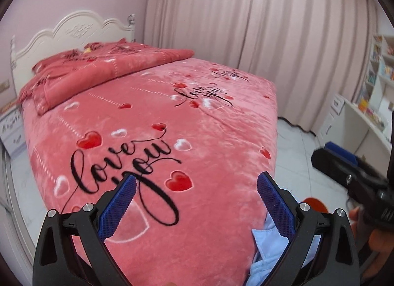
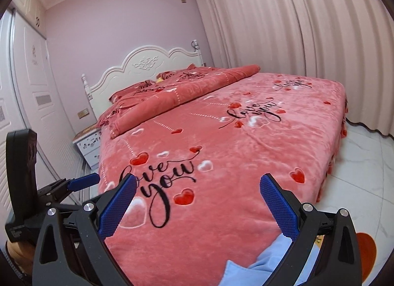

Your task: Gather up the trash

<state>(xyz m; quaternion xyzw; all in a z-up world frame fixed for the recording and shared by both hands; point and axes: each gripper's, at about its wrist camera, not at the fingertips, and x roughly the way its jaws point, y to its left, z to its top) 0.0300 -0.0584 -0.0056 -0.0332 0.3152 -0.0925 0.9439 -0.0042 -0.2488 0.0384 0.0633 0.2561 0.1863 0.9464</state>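
Trash is hard to pick out from where you stand: the one candidate is a small yellow thing at the upper left of the left view, lying among the folded quilt near the headboard, too small to identify. Your left gripper has its jaws spread wide and holds nothing; your right gripper is just as wide and just as empty. Both hang over the foot of the bed, low in each frame, with a pale blue cloth at the bottom edge beneath them. In the right view your left tool shows at the lower left, beside the nightstand. No bin or bag is visible. By my reading you have collected nothing yet, so the whole job is left: find the litter, grip it, and carry it off.
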